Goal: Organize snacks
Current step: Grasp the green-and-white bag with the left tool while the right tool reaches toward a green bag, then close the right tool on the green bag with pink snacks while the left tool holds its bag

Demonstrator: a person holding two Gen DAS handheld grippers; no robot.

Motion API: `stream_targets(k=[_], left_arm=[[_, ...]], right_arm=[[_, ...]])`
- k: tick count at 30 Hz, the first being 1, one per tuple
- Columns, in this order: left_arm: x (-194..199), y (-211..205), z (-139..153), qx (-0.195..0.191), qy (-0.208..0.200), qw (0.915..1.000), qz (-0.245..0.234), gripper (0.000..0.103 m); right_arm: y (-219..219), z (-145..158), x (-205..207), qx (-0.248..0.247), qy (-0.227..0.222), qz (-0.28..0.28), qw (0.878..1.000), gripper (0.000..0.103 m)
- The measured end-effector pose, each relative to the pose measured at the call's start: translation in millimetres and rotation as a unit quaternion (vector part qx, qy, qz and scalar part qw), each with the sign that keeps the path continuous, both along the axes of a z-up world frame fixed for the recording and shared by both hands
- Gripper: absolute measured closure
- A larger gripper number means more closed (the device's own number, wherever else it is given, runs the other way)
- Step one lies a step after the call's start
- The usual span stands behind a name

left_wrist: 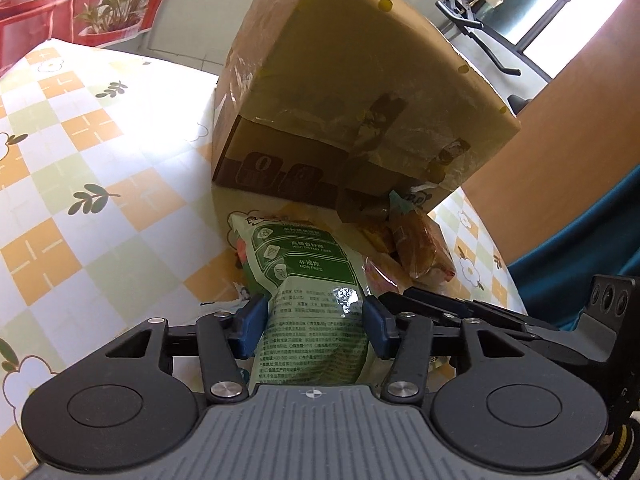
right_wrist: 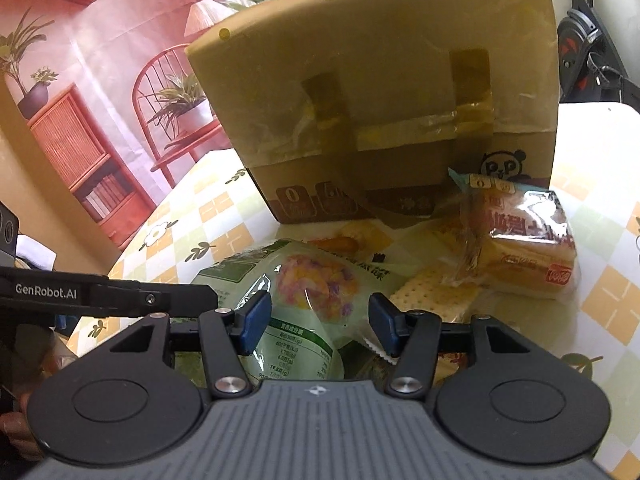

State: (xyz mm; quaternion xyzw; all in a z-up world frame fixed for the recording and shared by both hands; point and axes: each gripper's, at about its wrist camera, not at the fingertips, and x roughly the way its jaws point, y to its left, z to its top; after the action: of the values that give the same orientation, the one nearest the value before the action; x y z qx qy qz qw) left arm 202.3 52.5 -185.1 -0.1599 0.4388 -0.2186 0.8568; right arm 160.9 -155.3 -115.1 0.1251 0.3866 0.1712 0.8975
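1. Left gripper [left_wrist: 315, 320] clamped on green snack bag [left_wrist: 304, 264], which lies on table [left_wrist: 100, 140].
2. Right gripper [right_wrist: 318, 322] jaws apart, straddling the same bag's end; whether pads touch it is unclear.
3. Cardboard box [left_wrist: 344, 92] x1 just behind, blocking the way fwd.
4. Bread pack [right_wrist: 524, 244] x1, cracker pack [right_wrist: 432, 288] x1 beside.

A home: patterned tablecloth [left_wrist: 100, 160], exercise bike [right_wrist: 592, 40] by the window
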Motion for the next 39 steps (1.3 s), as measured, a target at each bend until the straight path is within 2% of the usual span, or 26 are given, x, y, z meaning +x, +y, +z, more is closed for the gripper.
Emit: stream_targets(k=[31, 39], left_arm=[[3.5, -1.6, -8.1, 0.008, 0.007, 0.9999, 0.009, 0.051], [2.4, -2.1, -9.4, 0.010, 0.002, 0.9999, 0.009, 0.055]], right_arm=[[3.9, -1.5, 3.4, 0.021, 0.015, 0.013, 1.000, 0.043], [-3.1, -7.0, 7.6, 0.055, 0.036, 0.007, 0.998, 0.042]])
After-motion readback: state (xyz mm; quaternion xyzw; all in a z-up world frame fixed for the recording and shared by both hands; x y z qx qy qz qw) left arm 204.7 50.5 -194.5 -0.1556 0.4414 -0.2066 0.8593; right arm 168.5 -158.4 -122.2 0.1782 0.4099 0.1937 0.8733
